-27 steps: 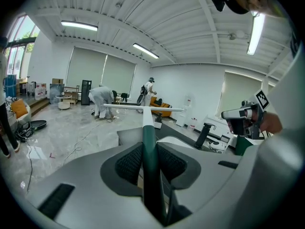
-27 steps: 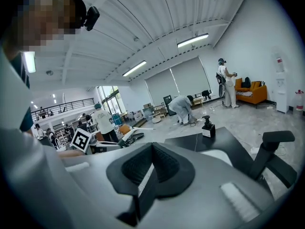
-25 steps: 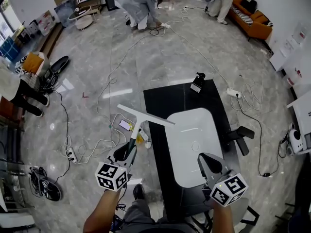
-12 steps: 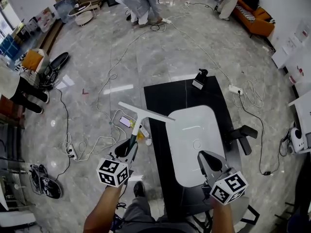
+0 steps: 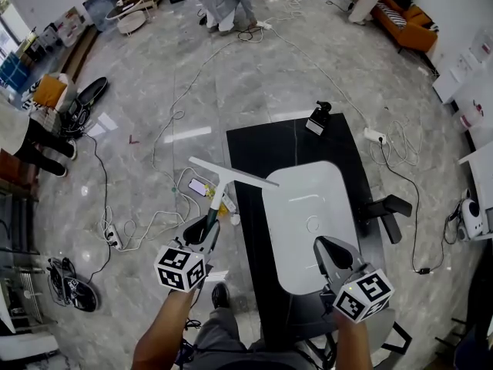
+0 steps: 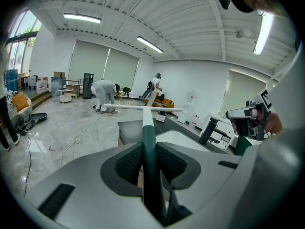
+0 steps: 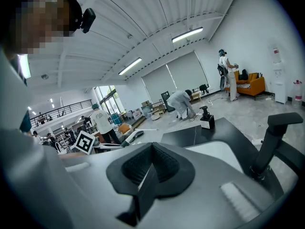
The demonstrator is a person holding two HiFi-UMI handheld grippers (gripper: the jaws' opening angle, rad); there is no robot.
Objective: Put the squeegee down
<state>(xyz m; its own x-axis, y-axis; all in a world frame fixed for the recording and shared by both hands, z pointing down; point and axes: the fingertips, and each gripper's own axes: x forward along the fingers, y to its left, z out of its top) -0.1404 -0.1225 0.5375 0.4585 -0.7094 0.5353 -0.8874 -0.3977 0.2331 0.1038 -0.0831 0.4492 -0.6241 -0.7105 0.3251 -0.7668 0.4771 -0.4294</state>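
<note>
The squeegee (image 5: 223, 193) is clamped by its green handle between the jaws of the left gripper (image 5: 206, 234), with the pads pressed on it from both sides. Its long axis runs straight ahead from that gripper. The white blade is set crosswise at the far end, over the left edge of the black table (image 5: 266, 149) and apparently clear of it. The right gripper (image 5: 328, 251) is closed on nothing above the white tray (image 5: 308, 214), so the setting-down is judged to fall to the left hand. Marble floor (image 5: 231, 83) is spread all round, with a power strip (image 5: 372, 136) beside the table.
</note>
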